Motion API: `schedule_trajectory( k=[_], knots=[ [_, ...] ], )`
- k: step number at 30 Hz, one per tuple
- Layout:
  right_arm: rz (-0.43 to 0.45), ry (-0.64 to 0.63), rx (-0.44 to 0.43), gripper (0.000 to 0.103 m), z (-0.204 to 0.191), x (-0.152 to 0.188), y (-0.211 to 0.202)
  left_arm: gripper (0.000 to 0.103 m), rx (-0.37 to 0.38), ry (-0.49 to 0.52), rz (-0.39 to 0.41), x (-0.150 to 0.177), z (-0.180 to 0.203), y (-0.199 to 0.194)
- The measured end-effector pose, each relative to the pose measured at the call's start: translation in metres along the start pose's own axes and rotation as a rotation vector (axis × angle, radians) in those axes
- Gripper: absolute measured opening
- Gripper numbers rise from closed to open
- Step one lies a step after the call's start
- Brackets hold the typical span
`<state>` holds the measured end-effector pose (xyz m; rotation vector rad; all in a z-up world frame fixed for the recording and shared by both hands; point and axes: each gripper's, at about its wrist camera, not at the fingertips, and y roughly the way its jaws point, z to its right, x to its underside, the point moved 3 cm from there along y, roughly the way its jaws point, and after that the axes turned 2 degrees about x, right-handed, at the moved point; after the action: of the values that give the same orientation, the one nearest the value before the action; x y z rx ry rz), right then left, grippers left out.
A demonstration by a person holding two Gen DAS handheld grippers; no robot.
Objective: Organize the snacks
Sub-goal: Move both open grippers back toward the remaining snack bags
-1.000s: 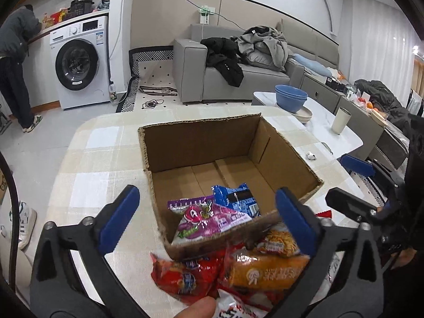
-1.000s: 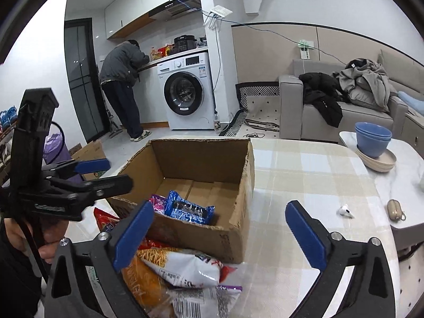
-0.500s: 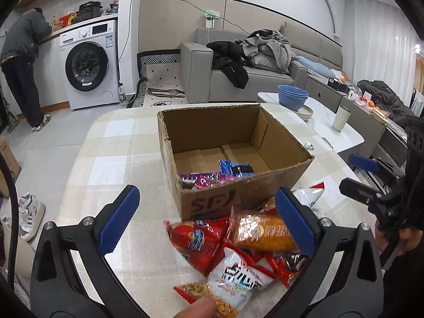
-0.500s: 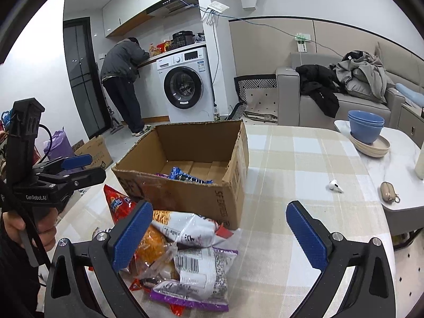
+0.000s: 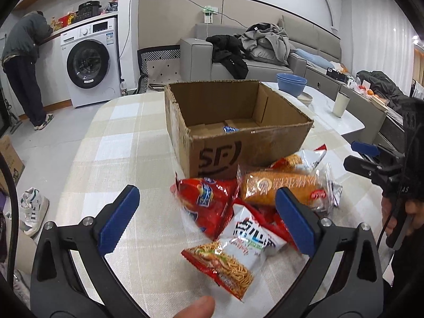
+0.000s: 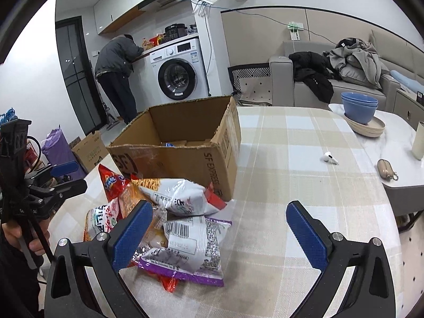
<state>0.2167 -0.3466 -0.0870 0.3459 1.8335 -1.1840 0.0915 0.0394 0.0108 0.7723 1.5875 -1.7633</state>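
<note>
**Left wrist view: both grippers released, snack pile sitting in front of the box**

From the left wrist cam my left gripper [image 5: 204,218] is spread wide with nothing between the blue pads, hovering over the near edge of the snack pile. Right under it there's a white noodle packet [image 5: 235,254], a red snack bag [image 5: 209,202] just behind that, and an orange bread-style packet [image 5: 283,188] leaning against the front wall of the cardboard box [image 5: 238,153]. The box is open-topped, standing on the checked desk [image 5: 119,143], and I can just make out a sliver of a blue wrapper [image 5: 230,129] down inside it.

Right wrist cam: right gripper [image 6: 217,234] is also released, holding nothing, hanging low over the desk to the right of the pile. Closest to it is a white-and-purple packet [image 6: 193,249] lying face down with the barcode up, and a white crinkled bag [image 6: 182,196] touching the box corner.

Off to the side there's a loose earbud [image 6: 330,157] on the desk, well apart from the snacks, plus stacked blue bowls [image 6: 359,107] on the next table. A person [image 6: 116,71] is bent over the counter by the washing machine [image 6: 180,75] in the background.
</note>
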Motion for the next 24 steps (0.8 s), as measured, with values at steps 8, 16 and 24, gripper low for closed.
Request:
schedule_trajectory(
  k=[8,16,24],
  knots=[
    [0.003,0.003,0.01,0.102,-0.003,0.001,-0.002,0.102,0.022,0.016,-0.032,0.009,0.003,0.008],
    [-0.073,0.042,0.034,0.102,0.007,0.007,0.015,0.102,0.046,0.023,-0.066,0.017,0.007,0.019],
    [-0.151,0.058,-0.008,0.102,0.005,0.019,0.033,0.102,0.072,0.048,-0.108,0.025,0.011,0.033]
  ],
)
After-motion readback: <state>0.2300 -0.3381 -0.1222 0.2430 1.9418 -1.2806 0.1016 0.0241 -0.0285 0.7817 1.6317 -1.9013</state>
